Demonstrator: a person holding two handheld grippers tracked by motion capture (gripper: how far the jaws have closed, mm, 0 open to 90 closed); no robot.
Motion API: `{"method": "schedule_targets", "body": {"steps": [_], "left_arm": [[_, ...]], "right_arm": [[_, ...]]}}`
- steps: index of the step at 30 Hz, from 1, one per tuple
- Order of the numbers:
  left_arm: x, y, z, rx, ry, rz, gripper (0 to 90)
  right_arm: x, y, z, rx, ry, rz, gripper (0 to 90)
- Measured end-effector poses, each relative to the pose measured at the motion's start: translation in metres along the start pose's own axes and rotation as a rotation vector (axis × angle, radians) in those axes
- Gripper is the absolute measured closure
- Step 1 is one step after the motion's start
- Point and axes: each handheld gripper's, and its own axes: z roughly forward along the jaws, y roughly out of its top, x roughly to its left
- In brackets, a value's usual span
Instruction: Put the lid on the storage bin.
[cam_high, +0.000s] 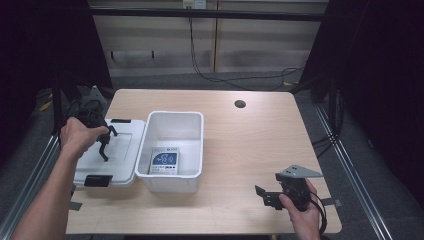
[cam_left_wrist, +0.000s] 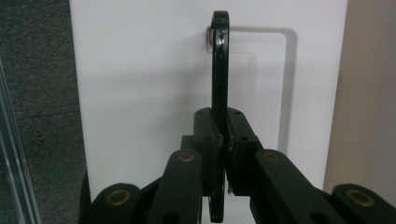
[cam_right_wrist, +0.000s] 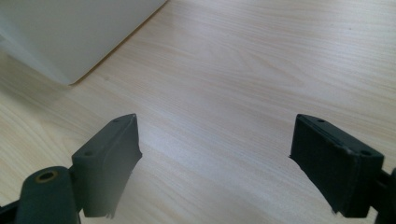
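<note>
Left gripper view looks straight along the left gripper, whose two black jaws are pressed together on a thin black handle. The handle runs between the pads and rises away from them toward the top of that view, ending in a rounded tip pinned to the white lid by a small metal stud. Its long axis lies in line with the jaws, and its lower end pokes out below the pads. Behind it the lid spreads flat and white, with a shallow rectangular recess around the place where the handle sits.

In the high view the left gripper hangs over the lid at the left side of the table, the jaws pointing down and the handle showing as a short dark bar tilted up off the lid. The lid lies just beside the open white bin, touching its left wall; a blue and white packet lies flat on the bin's floor.

Well apart, near the table's front right corner, the right gripper rests low over bare wood. In the right gripper view its jaws stand wide with nothing between them, the bin's corner beyond.
</note>
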Motion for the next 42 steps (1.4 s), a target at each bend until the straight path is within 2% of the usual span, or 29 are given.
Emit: {"method": "schedule_targets", "body": {"steps": [10,25,33,37,42], "left_arm": [[0.000,-0.002,-0.014,0.016,0.019,0.004,85.0],[0.003,-0.006,-0.032,0.018,-0.003,0.024,85.0],[0.009,-0.009,-0.050,-0.014,-0.023,0.019,84.9],[0.009,-0.009,-0.058,-0.022,-0.029,0.012,84.9],[0.007,-0.009,-0.065,-0.032,-0.029,0.023,84.8]], "right_arm": [[0.000,0.000,0.000,0.000,-0.002,0.002,15.1],[0.000,0.000,0.000,0.004,0.002,0.001,15.1],[0.000,0.000,0.000,0.003,0.001,0.002,15.1],[0.000,0.000,0.001,0.004,-0.001,0.002,15.1],[-0.001,0.000,0.001,0.004,-0.002,0.004,15.0]]}}
